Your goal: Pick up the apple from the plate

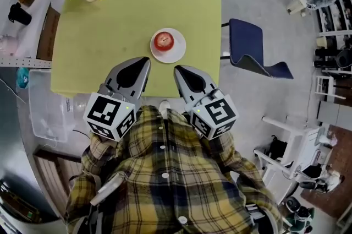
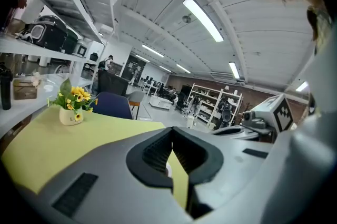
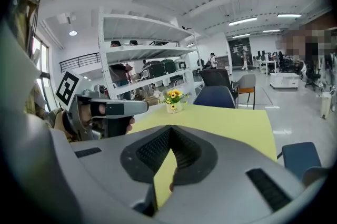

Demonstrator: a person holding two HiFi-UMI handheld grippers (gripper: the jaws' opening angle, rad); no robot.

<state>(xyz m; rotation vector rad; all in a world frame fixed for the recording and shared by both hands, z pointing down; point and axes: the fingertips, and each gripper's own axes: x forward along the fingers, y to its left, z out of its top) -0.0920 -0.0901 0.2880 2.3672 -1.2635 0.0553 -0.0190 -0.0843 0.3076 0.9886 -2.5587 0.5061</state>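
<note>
1. Low in the centre of the head view, the left claw [image 1: 142, 65] and the right claw [image 1: 180, 72] sit side by side at the near edge of the desk [image 1: 110, 29]. Both have their jaws pressed together with nothing between them.
2. Their tips angle inward and point up-frame.
3. Above the gap between the tips, mid-frame, the apple [image 1: 163, 40] rests on the white plate [image 1: 177, 51], apart from both claws.
4. The apple is round, so no grip axis matters. It looks about equally near each claw, and either would have to open first.
</note>
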